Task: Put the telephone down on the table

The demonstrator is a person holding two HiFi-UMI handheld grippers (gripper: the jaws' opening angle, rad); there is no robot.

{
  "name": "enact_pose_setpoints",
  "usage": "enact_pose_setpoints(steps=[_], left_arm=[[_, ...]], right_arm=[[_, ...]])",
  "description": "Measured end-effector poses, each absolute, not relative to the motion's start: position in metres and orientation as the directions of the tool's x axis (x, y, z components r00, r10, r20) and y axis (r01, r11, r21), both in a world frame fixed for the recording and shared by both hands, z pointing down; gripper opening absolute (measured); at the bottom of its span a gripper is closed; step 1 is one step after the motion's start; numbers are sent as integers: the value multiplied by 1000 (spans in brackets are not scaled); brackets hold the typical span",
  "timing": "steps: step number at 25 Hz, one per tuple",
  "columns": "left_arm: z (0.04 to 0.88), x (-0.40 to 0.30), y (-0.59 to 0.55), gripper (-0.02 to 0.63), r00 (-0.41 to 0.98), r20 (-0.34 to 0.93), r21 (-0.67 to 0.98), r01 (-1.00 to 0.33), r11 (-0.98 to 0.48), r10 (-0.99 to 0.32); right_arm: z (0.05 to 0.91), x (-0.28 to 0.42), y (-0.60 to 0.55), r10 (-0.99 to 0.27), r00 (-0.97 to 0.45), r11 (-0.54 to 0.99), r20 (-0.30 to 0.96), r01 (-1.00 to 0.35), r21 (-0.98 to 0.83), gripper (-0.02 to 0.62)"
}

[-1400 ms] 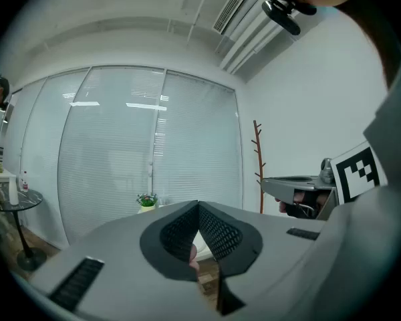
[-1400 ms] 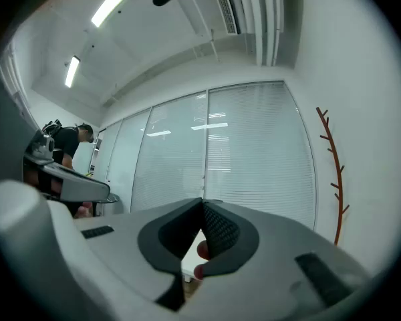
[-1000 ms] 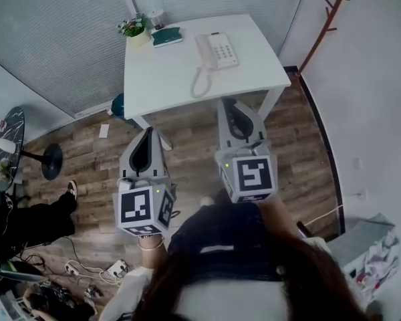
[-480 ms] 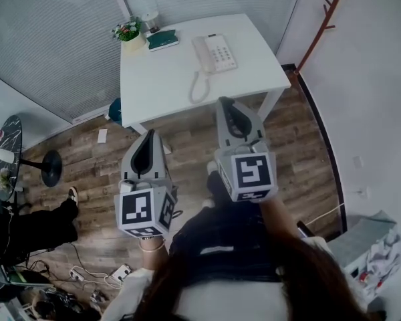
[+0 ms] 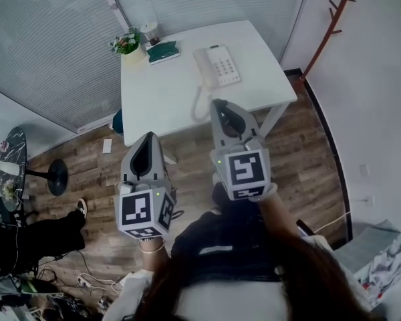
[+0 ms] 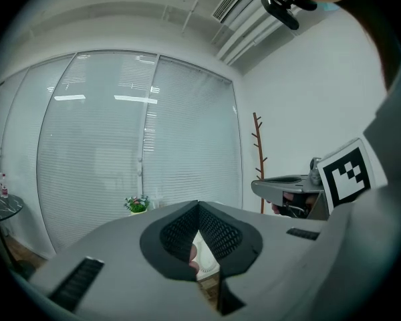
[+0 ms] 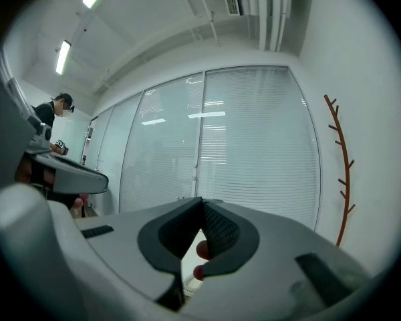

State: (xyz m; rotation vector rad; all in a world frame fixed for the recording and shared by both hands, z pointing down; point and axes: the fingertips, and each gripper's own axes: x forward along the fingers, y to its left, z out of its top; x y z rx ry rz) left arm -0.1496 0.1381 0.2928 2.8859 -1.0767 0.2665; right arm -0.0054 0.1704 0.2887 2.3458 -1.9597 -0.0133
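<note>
Right, telephone (image 5: 220, 65) already lies flat on the white counter (image 5: 160, 92), upper centre of frame, handset (image 5: 204, 64) seated. Left hand-held gripper (image 5: 150, 136) and right hand-held gripper (image 5: 218, 103) both have jaws together and empty, aimed at the counter from the near side, probably lining up a reach.

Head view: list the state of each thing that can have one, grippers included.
Telephone: resting on the table, handset seated on its base.
Green book: closed, lying flat.
Potted plant: upright.
Left gripper: shut, nothing between its jaws.
Right gripper: shut, nothing between its jaws.
</note>
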Motion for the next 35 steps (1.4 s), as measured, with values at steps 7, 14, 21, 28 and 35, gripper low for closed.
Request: enact_pose_setpoints(steps=[7,14,21,28,35], left_arm=[[295,-126,104,0,735,191,-7,-662,-750,-651],[300,-107,70,0,722,203,-23,-672,-740,-661],[307,-86,44,0,716,229,-27,-673,-739,-660],[309,-66,31,0,705,243,-31,-681,-732,-666],[311,-66,23,0,673,253,-41,-711,-702,-695]], right_arm=[[293,21,133,-980,189,-182,62,-977,107,-1],[304,45,98,-980,184,-178,81,-981,83,-2],[313,69,70,-978,183,-176,97,-982,75,-1],[319,92,50,-974,195,-184,112,-978,102,0],[331,102,34,-973,184,-171,142,-980,99,0]])
